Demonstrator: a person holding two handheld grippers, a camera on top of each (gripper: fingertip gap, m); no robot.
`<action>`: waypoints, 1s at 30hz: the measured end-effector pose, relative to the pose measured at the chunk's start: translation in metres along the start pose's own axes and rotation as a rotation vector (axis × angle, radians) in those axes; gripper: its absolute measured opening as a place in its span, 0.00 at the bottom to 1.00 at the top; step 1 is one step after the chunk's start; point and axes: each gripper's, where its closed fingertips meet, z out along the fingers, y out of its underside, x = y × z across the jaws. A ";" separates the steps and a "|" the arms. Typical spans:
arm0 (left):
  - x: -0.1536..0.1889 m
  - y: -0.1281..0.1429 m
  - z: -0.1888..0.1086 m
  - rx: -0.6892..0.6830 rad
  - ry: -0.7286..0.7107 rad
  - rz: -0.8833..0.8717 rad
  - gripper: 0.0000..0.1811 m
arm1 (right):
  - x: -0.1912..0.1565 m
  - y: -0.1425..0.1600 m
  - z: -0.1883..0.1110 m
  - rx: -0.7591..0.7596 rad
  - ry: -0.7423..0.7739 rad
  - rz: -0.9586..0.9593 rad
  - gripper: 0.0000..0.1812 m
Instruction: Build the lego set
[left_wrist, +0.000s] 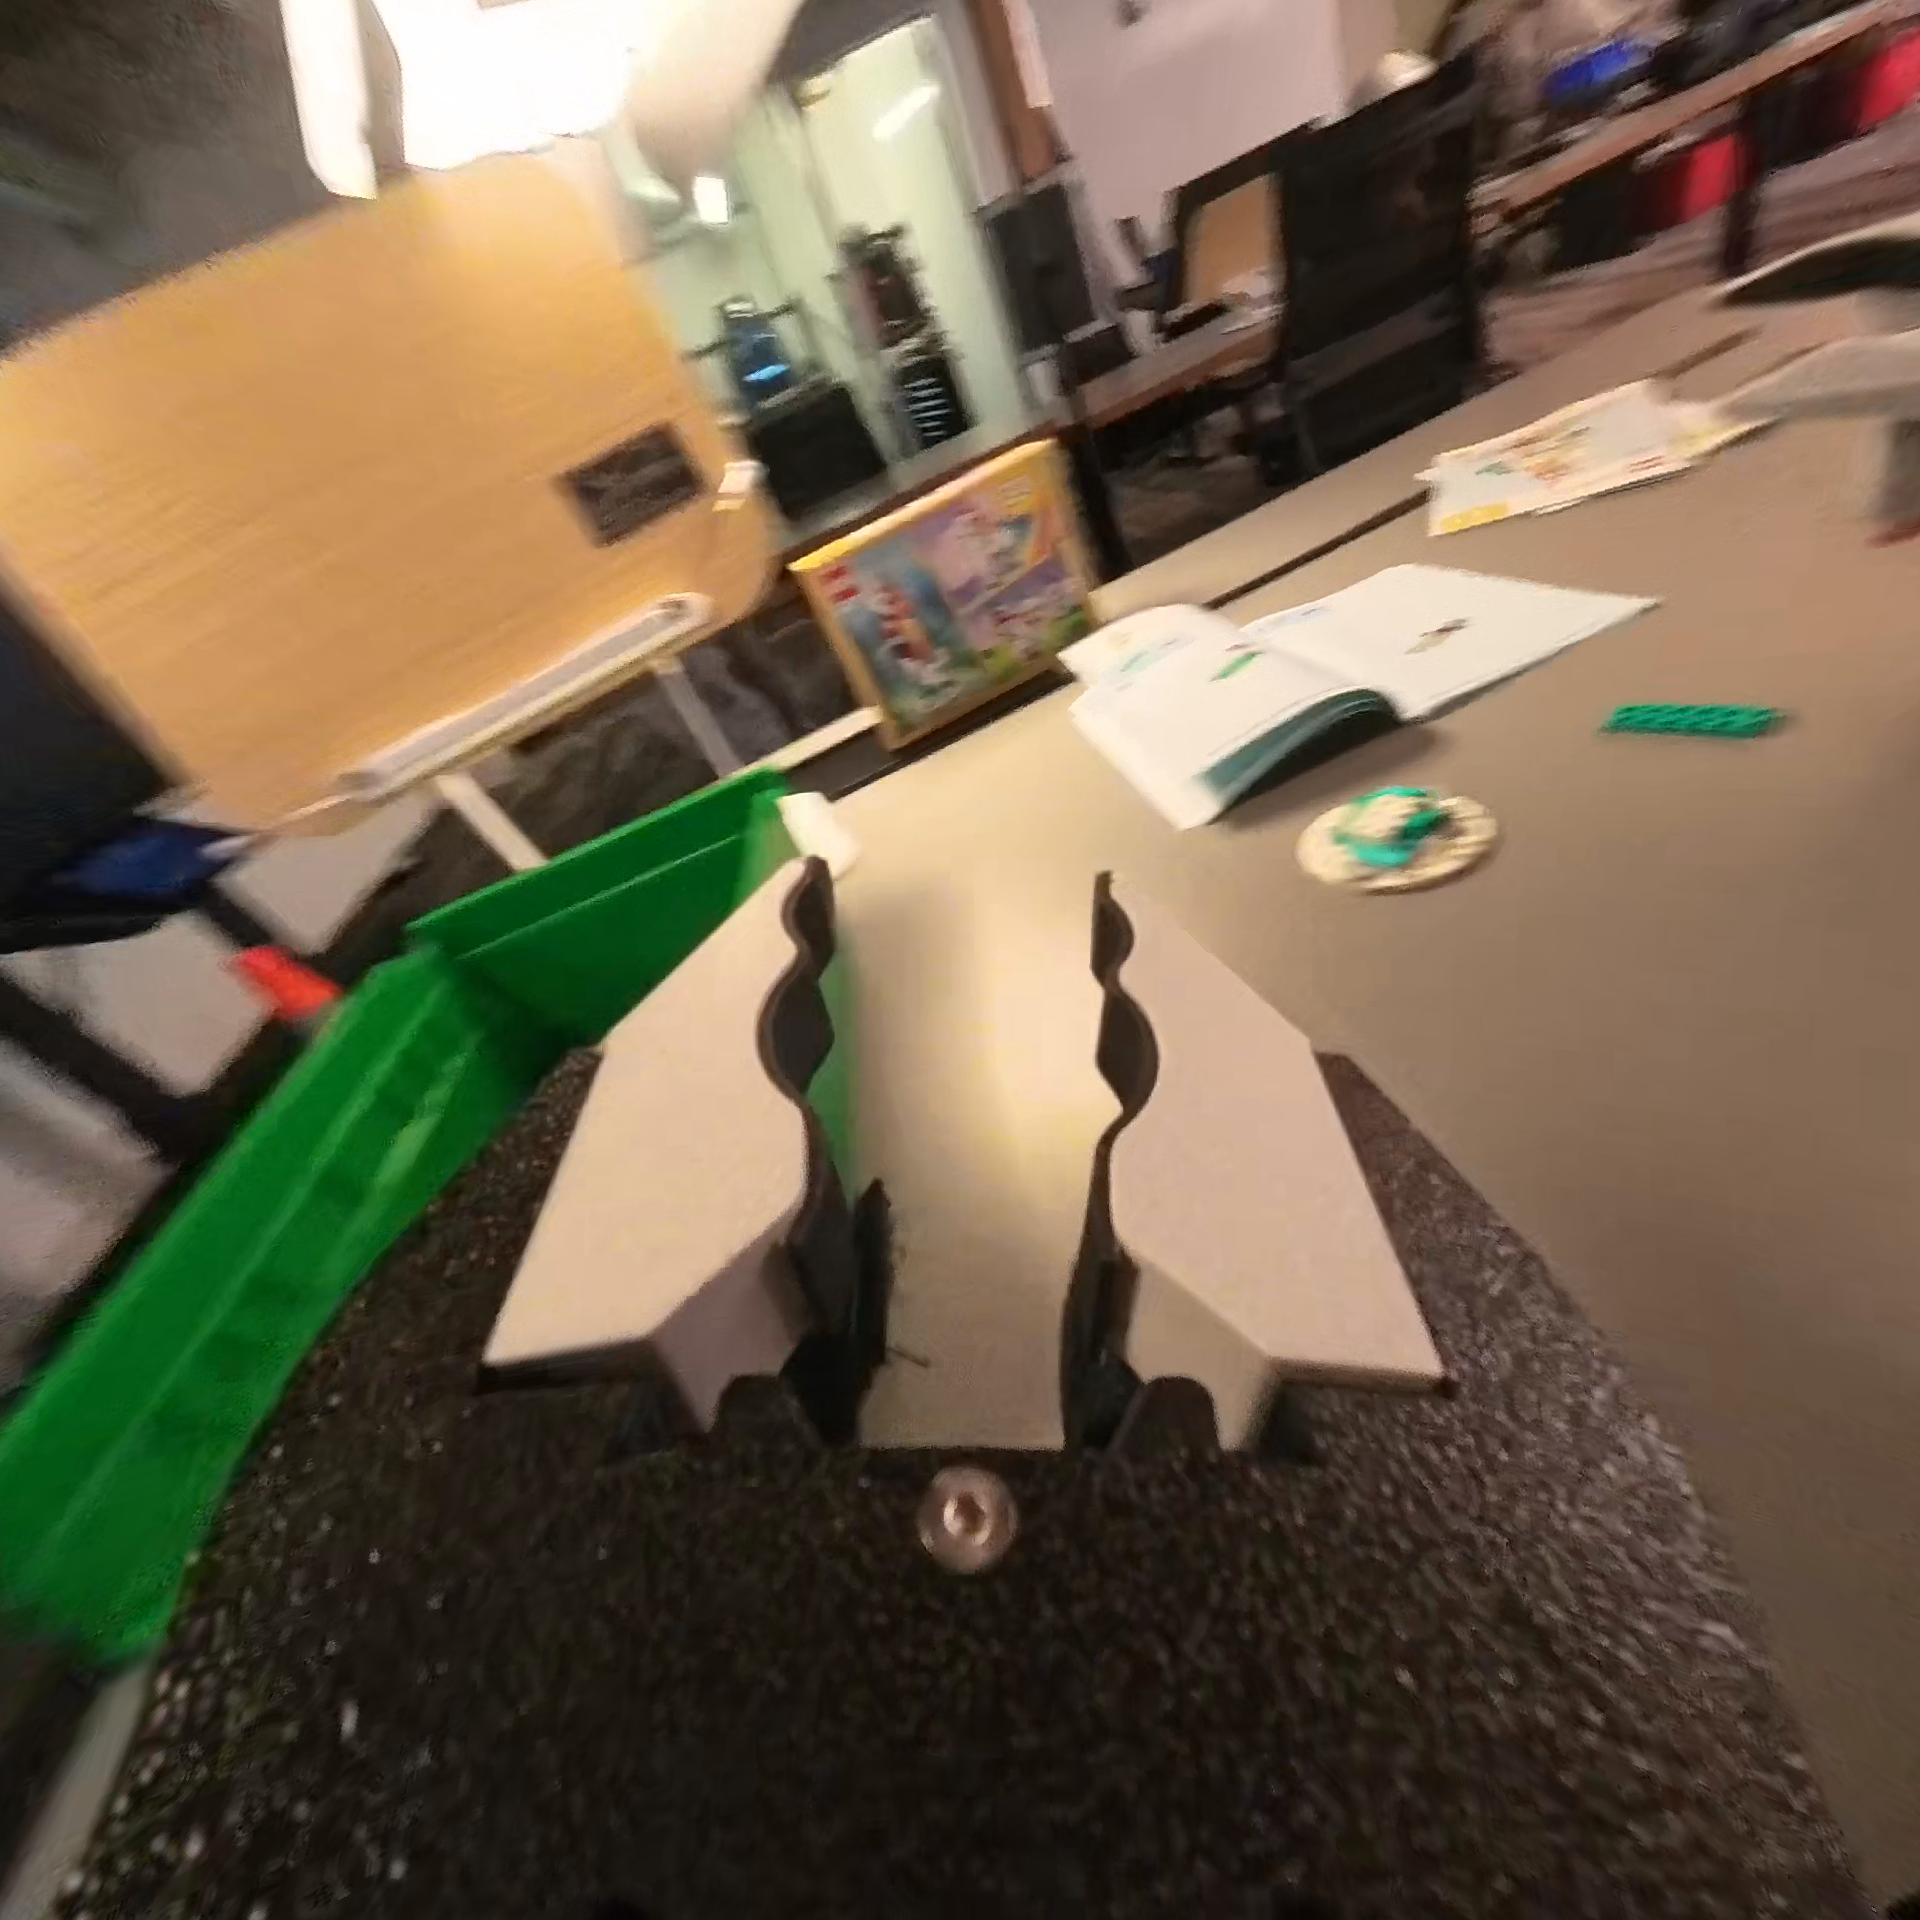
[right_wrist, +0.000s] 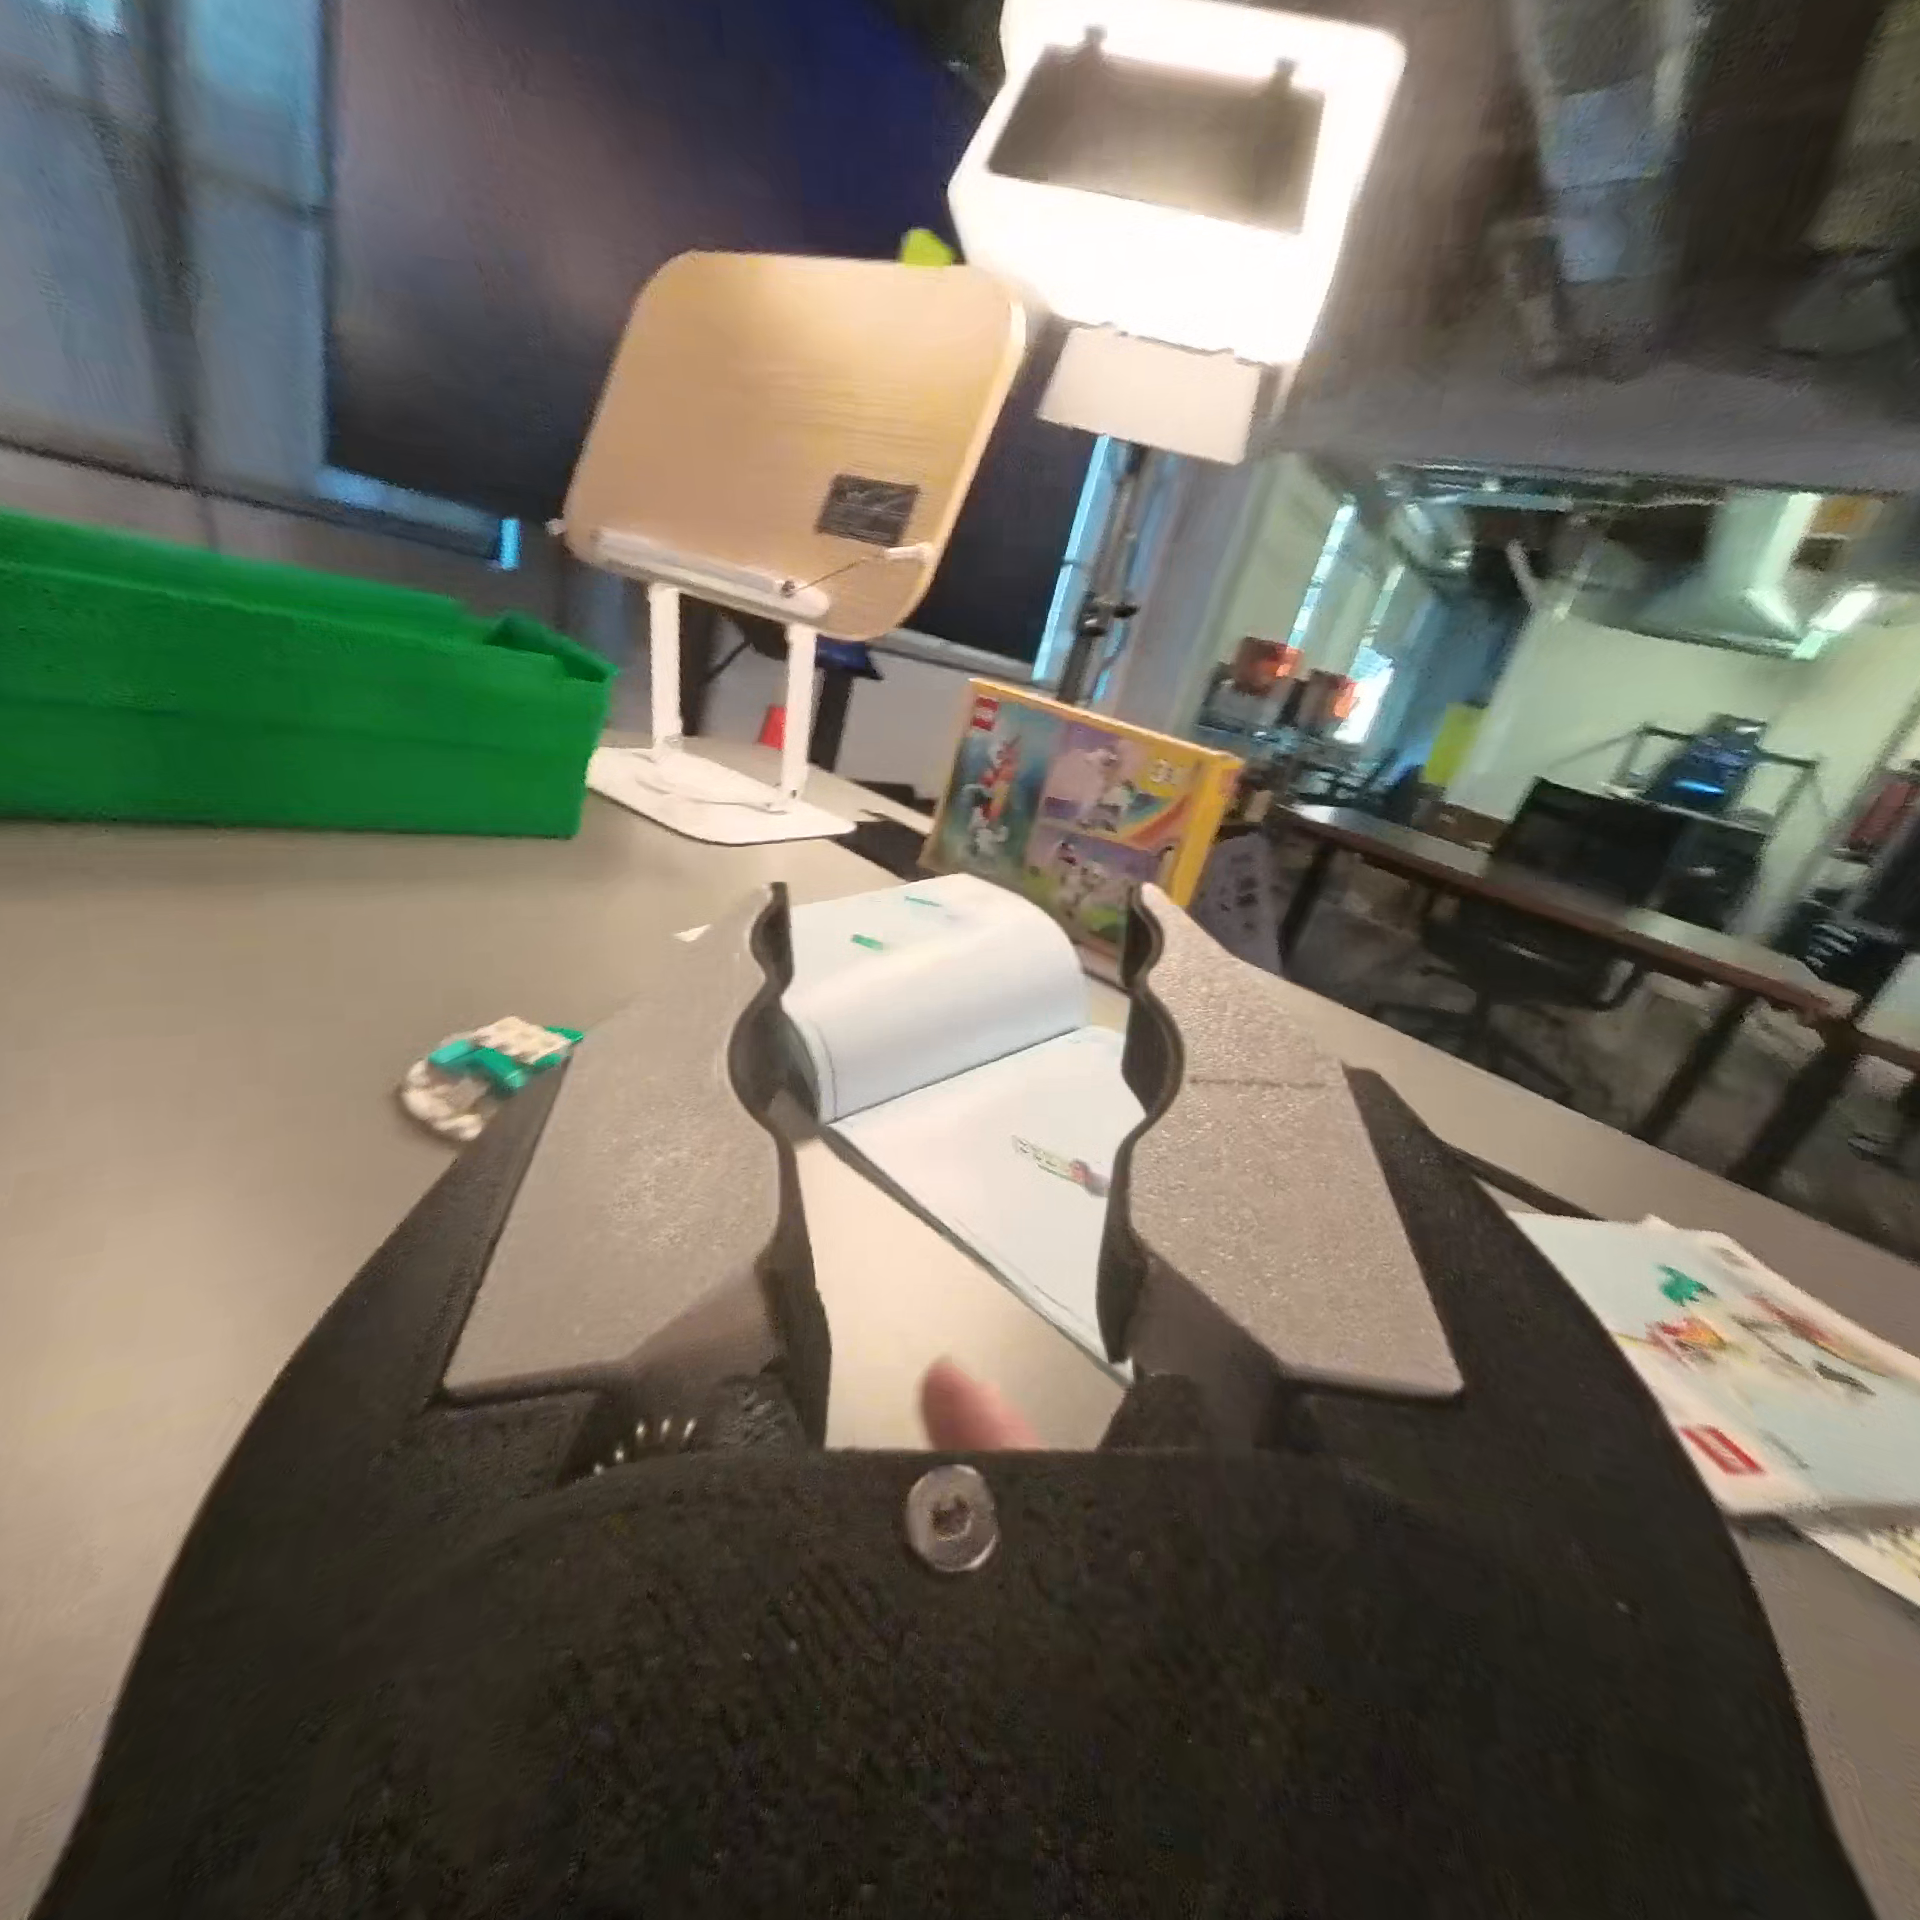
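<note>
A small round tan-and-green lego build (left_wrist: 1397, 840) lies on the grey table, right of my left gripper; it also shows in the right wrist view (right_wrist: 483, 1070). A loose green plate (left_wrist: 1694, 719) lies farther right. An open instruction booklet (left_wrist: 1340, 665) lies beyond them; in the right wrist view the booklet (right_wrist: 935, 997) sits just past my fingertips. My left gripper (left_wrist: 961, 883) is open and empty, beside the green bin (left_wrist: 582, 935). My right gripper (right_wrist: 956, 904) is open and empty above the booklet.
A lego set box (left_wrist: 940, 603) (right_wrist: 1081, 800) stands at the table's far edge. A wooden book stand (right_wrist: 790, 447) and a bright lamp (right_wrist: 1174, 166) stand behind. More leaflets (left_wrist: 1558, 468) (right_wrist: 1756, 1371) lie at the right. The other gripper (left_wrist: 1849, 353) shows at the far right. The loose green plate (left_wrist: 1694, 719) lies some 11 cm from my right tips, 30 cm from my left tips. To the small round tan-and-green lego build (left_wrist: 1397, 840): right tips about 15 cm, left tips about 20 cm. Seen from the right wrist view (right_wrist: 469, 1051) as well.
</note>
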 end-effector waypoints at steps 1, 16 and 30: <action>-0.020 0.001 -0.011 -0.004 -0.078 0.022 0.26 | 0.004 -0.001 0.002 0.016 0.037 -0.007 0.36; -0.190 -0.002 -0.075 0.170 -0.594 0.209 0.59 | 0.084 0.004 0.001 -0.038 0.557 -0.347 0.62; -0.202 0.041 0.000 0.016 -0.237 0.323 0.58 | 0.105 0.022 0.003 -0.140 0.643 -0.373 0.62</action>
